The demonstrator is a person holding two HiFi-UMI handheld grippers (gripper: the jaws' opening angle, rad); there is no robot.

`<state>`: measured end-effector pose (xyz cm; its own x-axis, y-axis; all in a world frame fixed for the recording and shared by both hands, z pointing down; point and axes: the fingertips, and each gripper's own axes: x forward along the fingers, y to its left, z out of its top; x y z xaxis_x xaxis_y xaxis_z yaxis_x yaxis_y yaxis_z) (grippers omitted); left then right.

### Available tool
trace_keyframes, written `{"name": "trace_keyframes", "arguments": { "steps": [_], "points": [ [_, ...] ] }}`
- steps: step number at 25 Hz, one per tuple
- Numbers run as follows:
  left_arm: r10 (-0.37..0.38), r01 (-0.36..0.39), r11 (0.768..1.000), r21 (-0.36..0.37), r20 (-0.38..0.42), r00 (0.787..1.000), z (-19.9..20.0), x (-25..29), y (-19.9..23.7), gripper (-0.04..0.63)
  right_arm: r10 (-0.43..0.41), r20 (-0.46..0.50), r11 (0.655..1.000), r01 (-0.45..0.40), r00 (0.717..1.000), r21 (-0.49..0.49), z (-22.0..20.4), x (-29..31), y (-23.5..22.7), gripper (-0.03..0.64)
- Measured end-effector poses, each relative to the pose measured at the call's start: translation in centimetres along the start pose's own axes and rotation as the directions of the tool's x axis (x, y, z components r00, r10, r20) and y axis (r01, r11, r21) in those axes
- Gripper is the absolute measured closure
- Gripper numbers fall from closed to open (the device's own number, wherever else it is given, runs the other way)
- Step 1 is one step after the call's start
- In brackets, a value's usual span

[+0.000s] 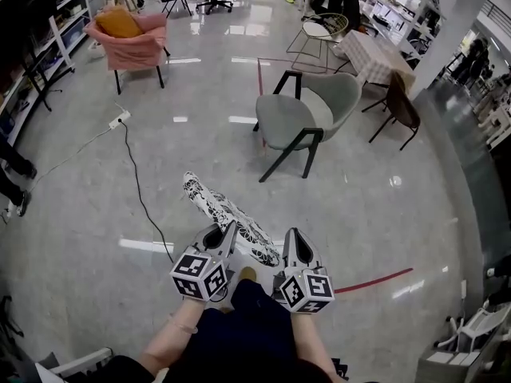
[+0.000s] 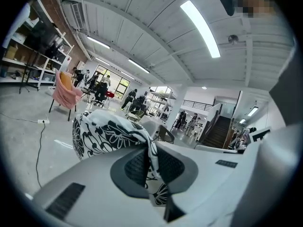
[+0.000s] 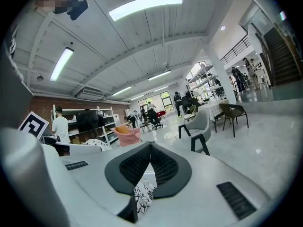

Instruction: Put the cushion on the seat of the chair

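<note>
We carry the black-and-white patterned cushion (image 1: 226, 212) in the air in front of us, stretched between both grippers. Our left gripper (image 2: 149, 161) has its jaws pinched nearly together on one edge of the fabric. Our right gripper (image 3: 149, 164) is clamped likewise on the other edge. The grey chair (image 1: 297, 118) stands ahead, well apart.

Left gripper (image 1: 230, 230), right gripper (image 1: 291, 236) abreast, fingers (image 2: 135, 167) clamped

Head cam's up top, looking steeply down past my left gripper (image 1: 226, 234) and right gripper (image 1: 292, 238). Each gripper cam rides right behind its jaws, facing nearly level across the room — all three share the cushion (image 1: 227, 212) and pink chair (image 1: 132, 42).
</note>
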<state>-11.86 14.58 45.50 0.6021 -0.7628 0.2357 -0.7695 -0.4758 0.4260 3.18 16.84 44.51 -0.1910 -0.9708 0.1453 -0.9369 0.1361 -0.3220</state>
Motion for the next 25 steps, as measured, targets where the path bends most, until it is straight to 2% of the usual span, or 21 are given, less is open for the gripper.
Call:
{"name": "trace_keyframes", "arguments": {
  "steps": [14,25],
  "points": [
    [0.029,-0.029,0.999,-0.017,0.006,1.0,2.6,9.6,1.0,0.567,0.027,-0.017,1.0,-0.026,1.0,0.002,2.8,8.1,-5.9,0.621],
    [0.043,-0.043,0.999,-0.023,0.016,0.999,3.2,13.8,0.9,0.566,0.074,-0.036,0.997,-0.074,0.997,-0.003,3.4,11.8,-8.1,0.621]
  ]
}}
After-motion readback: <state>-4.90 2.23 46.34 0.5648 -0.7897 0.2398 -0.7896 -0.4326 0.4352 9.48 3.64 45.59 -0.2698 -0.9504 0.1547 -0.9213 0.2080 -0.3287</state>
